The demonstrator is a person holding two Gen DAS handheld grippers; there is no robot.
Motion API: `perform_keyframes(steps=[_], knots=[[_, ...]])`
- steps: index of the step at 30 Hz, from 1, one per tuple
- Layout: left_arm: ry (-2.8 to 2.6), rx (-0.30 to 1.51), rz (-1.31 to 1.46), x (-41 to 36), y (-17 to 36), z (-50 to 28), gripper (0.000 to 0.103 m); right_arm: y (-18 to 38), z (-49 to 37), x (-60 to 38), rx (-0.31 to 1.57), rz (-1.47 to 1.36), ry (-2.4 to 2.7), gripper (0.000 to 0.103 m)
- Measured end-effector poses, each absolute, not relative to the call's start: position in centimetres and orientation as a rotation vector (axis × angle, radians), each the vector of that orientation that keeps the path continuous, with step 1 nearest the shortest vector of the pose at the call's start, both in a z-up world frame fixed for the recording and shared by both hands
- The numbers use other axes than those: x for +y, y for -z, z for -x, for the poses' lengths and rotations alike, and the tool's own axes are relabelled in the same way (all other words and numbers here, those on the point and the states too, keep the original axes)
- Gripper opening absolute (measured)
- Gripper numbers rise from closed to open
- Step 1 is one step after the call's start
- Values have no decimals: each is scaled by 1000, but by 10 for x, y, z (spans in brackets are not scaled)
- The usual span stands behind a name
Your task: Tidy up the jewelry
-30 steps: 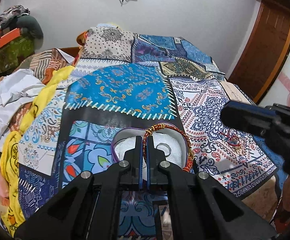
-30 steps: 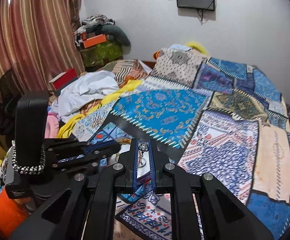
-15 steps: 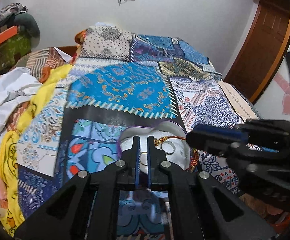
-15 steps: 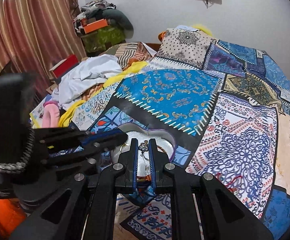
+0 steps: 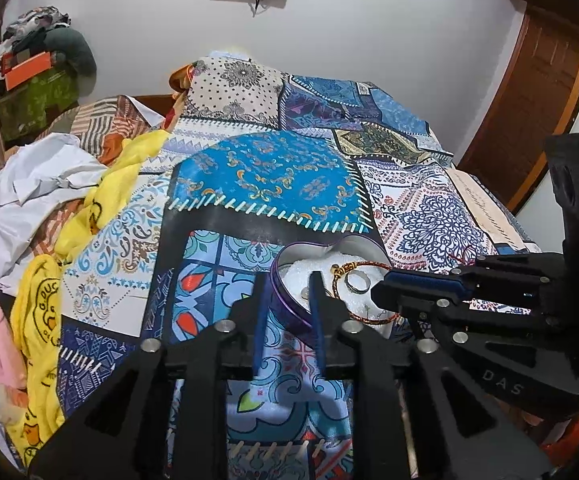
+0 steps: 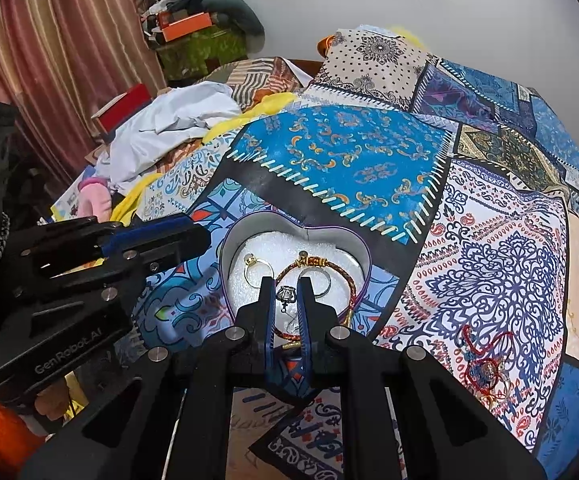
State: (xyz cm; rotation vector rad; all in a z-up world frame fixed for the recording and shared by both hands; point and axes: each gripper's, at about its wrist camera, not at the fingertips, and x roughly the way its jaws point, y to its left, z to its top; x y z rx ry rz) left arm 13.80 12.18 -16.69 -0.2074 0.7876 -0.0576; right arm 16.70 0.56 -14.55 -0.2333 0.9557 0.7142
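Silver earring (image 6: 285,295) pinched in right hand-held gripper (image 6: 286,294) above heart-shaped box (image 6: 363,256); left hand-held gripper (image 5: 288,286) opening, empty.

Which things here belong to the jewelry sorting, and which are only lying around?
Belongs to the job:
- heart-shaped box
- red braided bracelet and rings inside it
- small silver charm in the right claw
- loose jewelry on the bedspread

Just lying about:
- white cloth
- yellow cloth
- orange box
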Motion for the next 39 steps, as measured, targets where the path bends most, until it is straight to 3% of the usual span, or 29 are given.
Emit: perform_keyframes(steps=[5,15,22,39], knots=[[39,764,193,118,155,-131,30,140,-162,3,936,248,-695,12],[27,734,163,101,132,-120,37,117,-156,-21,841,240,-624,36],[39,725,134,79,121,-119,42,103,-155,-49,803,198,-589,37],[126,799,41,-7,130,-153,43,102,-167,-155,773,115,-409,37]])
